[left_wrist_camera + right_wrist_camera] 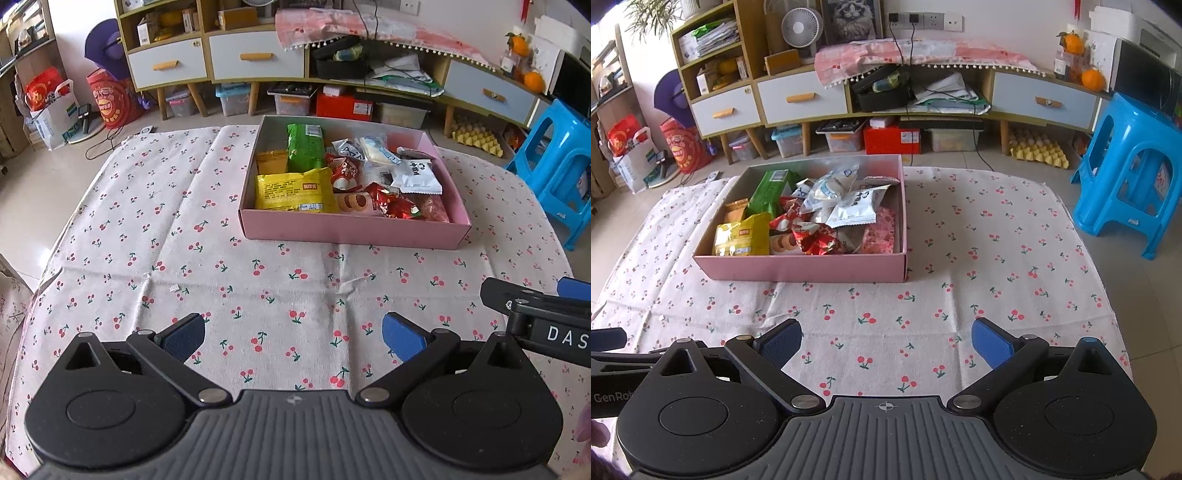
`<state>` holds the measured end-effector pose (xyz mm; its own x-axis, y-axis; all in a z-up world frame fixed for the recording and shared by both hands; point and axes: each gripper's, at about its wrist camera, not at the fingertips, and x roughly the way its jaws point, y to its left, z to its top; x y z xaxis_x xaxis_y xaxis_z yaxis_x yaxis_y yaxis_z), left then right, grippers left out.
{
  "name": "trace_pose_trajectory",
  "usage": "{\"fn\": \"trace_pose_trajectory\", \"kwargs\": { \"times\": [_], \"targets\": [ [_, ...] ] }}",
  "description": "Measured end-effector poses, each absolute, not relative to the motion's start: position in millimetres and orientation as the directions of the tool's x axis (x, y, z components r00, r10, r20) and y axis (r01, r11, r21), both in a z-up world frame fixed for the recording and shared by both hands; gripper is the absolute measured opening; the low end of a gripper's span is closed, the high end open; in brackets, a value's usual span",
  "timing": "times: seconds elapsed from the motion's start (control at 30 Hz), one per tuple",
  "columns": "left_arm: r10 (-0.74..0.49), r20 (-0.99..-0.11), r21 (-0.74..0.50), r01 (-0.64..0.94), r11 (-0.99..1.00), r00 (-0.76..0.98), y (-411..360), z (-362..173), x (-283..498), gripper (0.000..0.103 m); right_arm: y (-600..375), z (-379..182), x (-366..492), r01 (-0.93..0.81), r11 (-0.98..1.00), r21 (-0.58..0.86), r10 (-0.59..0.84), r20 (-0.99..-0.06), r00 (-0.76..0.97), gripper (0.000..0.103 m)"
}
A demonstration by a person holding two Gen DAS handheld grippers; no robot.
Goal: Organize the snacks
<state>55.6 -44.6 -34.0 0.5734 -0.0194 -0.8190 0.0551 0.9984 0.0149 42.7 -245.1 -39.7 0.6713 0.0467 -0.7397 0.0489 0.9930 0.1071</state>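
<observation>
Your left gripper (293,338) spread wide and empty above the cloth (155,229), your right gripper (886,341) likewise spread, pink box (351,232) of snacks (295,190) well ahead of both, untouched

Low table under a white cherry-print cloth (221,280), creased in folds, pink snack box (351,230) resting on its far half

Pale tiled floor (1145,295), low wooden cabinet (801,98), blue plastic stool (1126,166), daylight

A blue stool (1126,177) stands beside the cherry-print cloth (960,258) (sideboard (798,99) behind).
</observation>
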Motion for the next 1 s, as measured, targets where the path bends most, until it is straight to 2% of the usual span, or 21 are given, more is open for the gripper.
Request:
{"fn": "trace_pose_trajectory", "kwargs": {
  "times": [1.0],
  "targets": [
    [-0.009, -0.826, 0.021, 0.047, 0.999, 0.563, -43.6, -36.9, 56.7, 0.103, -242.1, -41.8, 43.0, 0.04, 0.995, 0.088, 0.038, -0.741, 0.67, 0.1]
  ]
}}
